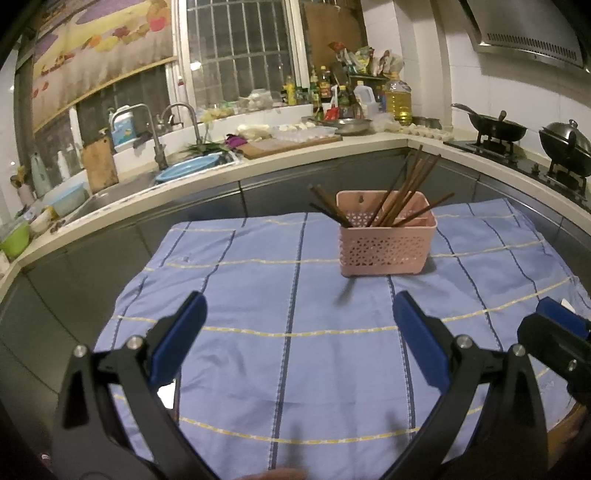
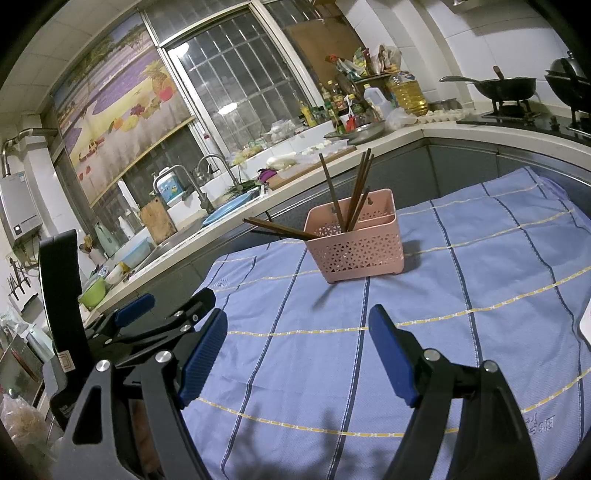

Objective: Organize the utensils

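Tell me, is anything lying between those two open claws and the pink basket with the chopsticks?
Nothing visible. Only bare blue striped cloth lies between the left gripper, the right gripper and the pink basket. Both grippers are open and empty. The chopsticks already stand or lean in the basket.

Home kitchen, lived-in. L-shaped worktop with sink and two faucets under a barred window, gas hob with a wok and a lidded pot, range hood above, white tiled walls. Also oil bottle and sauce bottles in the corner, cutting board by the sink, wall-mounted water heater at the left.
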`<state>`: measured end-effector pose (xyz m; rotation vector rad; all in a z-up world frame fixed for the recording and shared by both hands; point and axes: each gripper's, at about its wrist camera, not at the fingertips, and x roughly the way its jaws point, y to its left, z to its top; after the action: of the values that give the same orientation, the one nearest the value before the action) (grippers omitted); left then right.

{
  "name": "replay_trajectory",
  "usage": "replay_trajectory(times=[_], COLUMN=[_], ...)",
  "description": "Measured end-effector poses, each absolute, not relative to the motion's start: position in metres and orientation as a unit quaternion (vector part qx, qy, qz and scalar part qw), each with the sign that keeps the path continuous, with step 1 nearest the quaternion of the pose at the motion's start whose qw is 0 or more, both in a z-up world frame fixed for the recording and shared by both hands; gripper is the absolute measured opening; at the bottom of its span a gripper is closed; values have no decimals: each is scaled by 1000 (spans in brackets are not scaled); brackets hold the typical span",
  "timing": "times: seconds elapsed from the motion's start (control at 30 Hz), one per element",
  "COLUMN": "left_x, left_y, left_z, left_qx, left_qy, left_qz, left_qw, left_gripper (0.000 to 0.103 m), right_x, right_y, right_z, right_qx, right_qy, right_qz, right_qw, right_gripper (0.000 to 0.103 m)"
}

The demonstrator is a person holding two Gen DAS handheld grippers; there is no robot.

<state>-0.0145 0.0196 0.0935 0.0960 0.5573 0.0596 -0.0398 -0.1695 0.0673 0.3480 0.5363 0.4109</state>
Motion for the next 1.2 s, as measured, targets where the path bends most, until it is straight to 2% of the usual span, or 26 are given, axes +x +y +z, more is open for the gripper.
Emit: replay_trajectory(times=[1.2], left_x=[-15], left_y=[20], left_z=[92], left_qx=[53], left_qy=[274], left_qz=[31], left_qw=[960], left_gripper=[97], right_x=[-42], right_y=[-165], right_z=[61], right_qx=[174], right_qy=[266], right_qz=[199], right_qw=[927], right_gripper=[78])
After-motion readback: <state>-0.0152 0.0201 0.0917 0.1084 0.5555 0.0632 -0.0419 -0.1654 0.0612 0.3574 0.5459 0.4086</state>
